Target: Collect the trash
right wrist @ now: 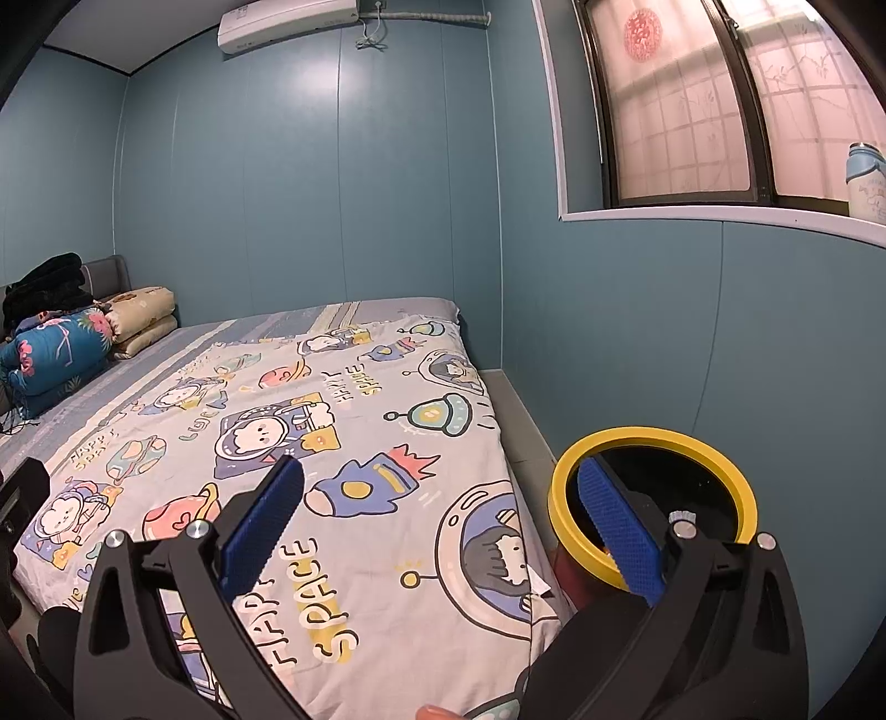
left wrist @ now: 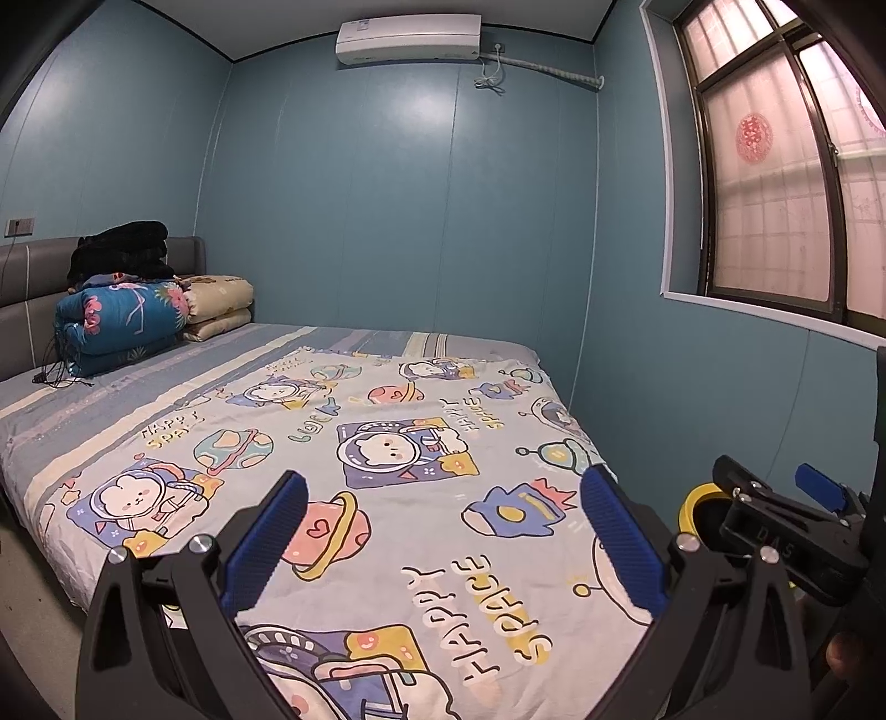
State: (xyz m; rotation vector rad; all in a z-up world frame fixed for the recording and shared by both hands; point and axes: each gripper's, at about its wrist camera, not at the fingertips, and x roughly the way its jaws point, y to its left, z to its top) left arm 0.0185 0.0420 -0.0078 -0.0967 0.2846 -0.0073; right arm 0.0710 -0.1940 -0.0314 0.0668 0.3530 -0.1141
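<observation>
Holding the left tongs above the near edge of the bed, jaws standing wide apart and gripping nothing, blue ribbed pads facing each other over the cartoon space cover. Holding the right tongs just beside them at the bed's near foot corner, likewise spread wide and empty. Reaching with the right-hand pad across the dark mouth of the trash bin in the right wrist view; cannot tell whether it is touching the yellow rim or hanging above it.

Standing on the floor in the gap between the bed's foot edge and the wall under the window, close to the near foot corner: the bin, upright, with its opening black inside.

Lying spread over the foot half of the bed, the cover, with a striped sheet showing bare along the far edge and toward the head. Sitting stacked at the head edge against the grey headboard: a folded blue flowered quilt, a black bundle on top of it, and beige folded bedding touching it at the far head corner. Trailing from the quilt onto the sheet, a dark cable.

Hanging high on the far wall, an air conditioner. Standing upright on the sill, a pale bottle.
</observation>
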